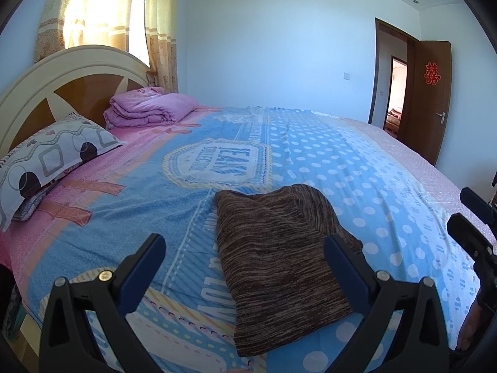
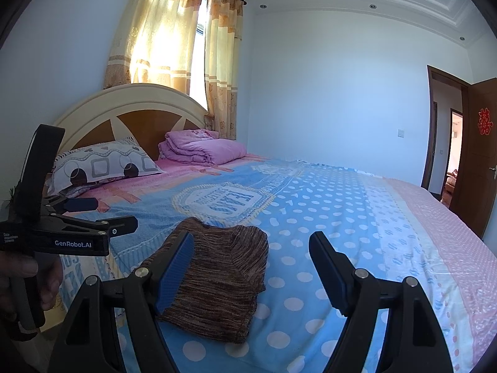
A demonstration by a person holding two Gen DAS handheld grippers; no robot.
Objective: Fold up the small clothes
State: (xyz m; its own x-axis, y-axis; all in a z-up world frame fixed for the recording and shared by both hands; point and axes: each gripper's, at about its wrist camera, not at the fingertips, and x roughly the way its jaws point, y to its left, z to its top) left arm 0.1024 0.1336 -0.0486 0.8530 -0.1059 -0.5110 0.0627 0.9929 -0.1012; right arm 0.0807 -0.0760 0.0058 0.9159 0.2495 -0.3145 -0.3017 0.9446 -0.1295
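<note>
A brown striped knit garment lies folded into a compact rectangle on the blue dotted bedspread, near the bed's front edge. My left gripper is open, its blue-padded fingers wide apart above the garment's near part with nothing gripped. The right wrist view shows the same garment between and slightly left of my right gripper, which is also open and holds nothing. There the left gripper appears at the left, held in a hand. In the left wrist view the right gripper shows at the right edge.
A patterned pillow and a folded pink quilt lie by the headboard at the far left. Curtains cover the window behind. A brown door stands open at the far right. The bedspread runs on past the garment.
</note>
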